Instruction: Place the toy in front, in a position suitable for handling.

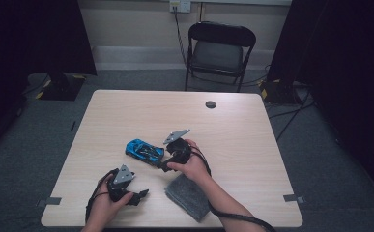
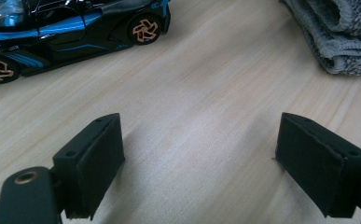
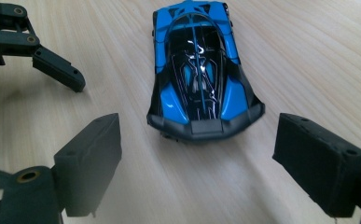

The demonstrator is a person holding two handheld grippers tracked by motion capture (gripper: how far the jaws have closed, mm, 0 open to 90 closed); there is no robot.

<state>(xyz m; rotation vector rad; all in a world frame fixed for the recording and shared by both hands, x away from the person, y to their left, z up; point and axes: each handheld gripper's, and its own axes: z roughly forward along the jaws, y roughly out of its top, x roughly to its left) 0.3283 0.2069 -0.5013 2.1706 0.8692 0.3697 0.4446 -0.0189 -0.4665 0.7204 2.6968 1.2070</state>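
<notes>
The car [image 3: 201, 74] lies straight ahead of the right gripper [image 3: 199, 163], long axis between its parted jaws; the left gripper [image 2: 199, 163], lower left, gapes empty.

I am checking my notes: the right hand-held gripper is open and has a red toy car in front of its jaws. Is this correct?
Not quite: the toy car is blue and black, not red, as the right gripper view shows. The right hand-held gripper is indeed open, with the car in front of its jaws.
</notes>
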